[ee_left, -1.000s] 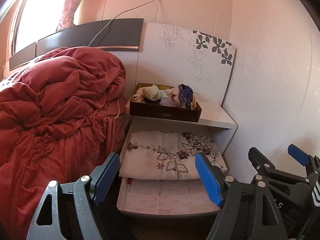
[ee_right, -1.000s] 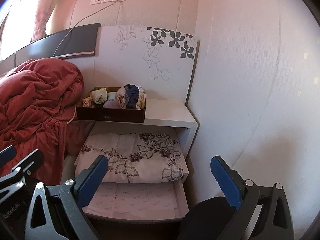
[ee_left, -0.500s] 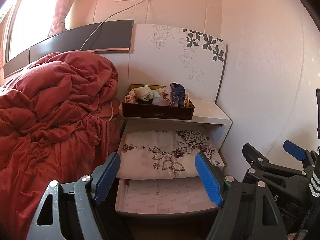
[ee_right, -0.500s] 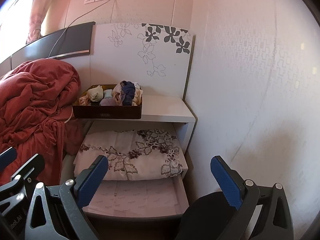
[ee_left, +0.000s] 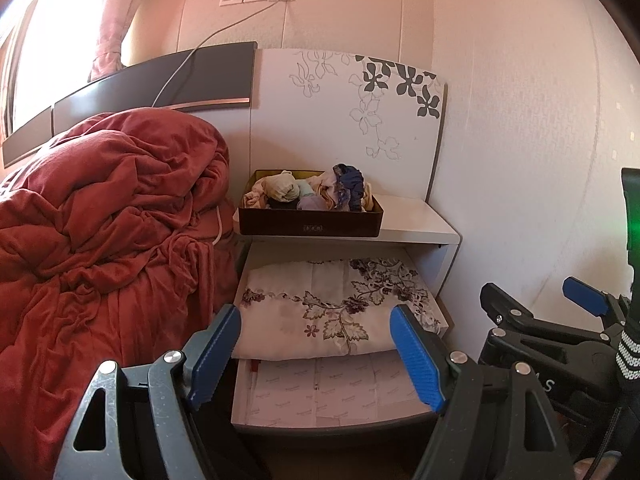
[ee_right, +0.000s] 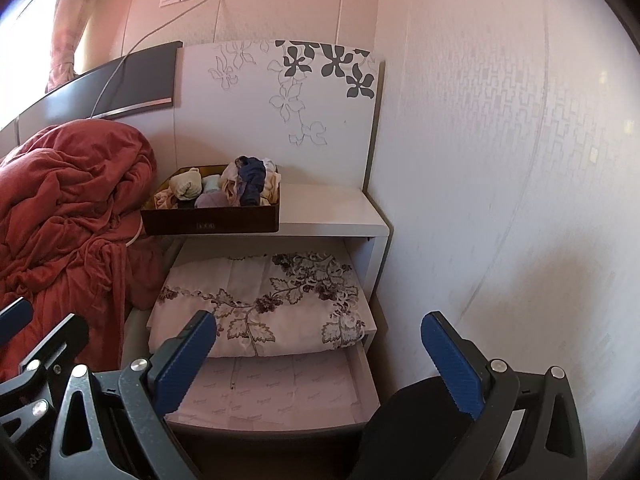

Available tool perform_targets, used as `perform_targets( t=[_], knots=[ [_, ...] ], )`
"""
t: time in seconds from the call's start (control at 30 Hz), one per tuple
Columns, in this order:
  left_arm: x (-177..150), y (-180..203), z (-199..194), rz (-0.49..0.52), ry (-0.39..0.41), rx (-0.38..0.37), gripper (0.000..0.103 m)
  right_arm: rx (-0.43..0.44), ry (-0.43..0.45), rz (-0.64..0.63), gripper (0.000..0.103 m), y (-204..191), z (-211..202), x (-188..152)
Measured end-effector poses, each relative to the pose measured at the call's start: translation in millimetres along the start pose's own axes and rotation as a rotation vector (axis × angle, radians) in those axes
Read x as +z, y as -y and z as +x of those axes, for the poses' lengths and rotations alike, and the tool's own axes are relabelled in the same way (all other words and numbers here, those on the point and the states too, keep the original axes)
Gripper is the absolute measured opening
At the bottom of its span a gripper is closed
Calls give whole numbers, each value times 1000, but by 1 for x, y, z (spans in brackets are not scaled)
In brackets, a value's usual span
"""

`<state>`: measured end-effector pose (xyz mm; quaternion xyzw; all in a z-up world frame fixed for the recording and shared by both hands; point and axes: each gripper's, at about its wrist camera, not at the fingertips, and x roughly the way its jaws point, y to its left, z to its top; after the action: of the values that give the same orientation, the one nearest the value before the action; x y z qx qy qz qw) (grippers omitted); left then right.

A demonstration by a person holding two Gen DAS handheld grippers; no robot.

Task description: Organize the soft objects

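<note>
A dark box (ee_left: pixel 310 226) (ee_right: pixel 210 222) full of rolled socks and small cloths (ee_left: pixel 316 192) (ee_right: pixel 224 188) stands on the white nightstand top (ee_left: pixel 416 222) (ee_right: pixel 332 208). Below it, a folded white cloth with a purple leaf pattern (ee_left: pixel 332 308) (ee_right: pixel 260 304) lies in the pulled-out drawer (ee_left: pixel 332 400) (ee_right: pixel 276 396). My left gripper (ee_left: pixel 316 356) is open, held back in front of the drawer with nothing between its fingers. My right gripper (ee_right: pixel 320 356) is open too, well short of the drawer, and also shows at the right of the left wrist view (ee_left: pixel 536 300).
A crumpled red duvet (ee_left: pixel 100 220) (ee_right: pixel 68 208) is heaped on the bed left of the nightstand. A flower-printed headboard panel (ee_left: pixel 348 112) rises behind the box. A patterned wall (ee_right: pixel 500 160) closes the right side. A white cable (ee_left: pixel 208 40) runs from a wall socket.
Both grippers have drawn back and slightly down from the nightstand, so the box and drawer look smaller and farther away. Both stay open and empty.
</note>
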<state>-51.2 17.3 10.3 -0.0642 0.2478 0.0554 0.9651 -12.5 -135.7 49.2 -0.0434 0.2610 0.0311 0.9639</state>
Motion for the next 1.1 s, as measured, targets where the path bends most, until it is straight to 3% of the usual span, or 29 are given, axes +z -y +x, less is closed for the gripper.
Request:
perform_targets(
  t=[0.97,1.1],
  knots=[
    [-2,-1,11,-10,-41,-10,74,6,-54,1,103,-1,12,-5],
    [-2,-2,12,-15,-45,-12,63,5,-60,-1,103,-1,14,-5]
  ],
)
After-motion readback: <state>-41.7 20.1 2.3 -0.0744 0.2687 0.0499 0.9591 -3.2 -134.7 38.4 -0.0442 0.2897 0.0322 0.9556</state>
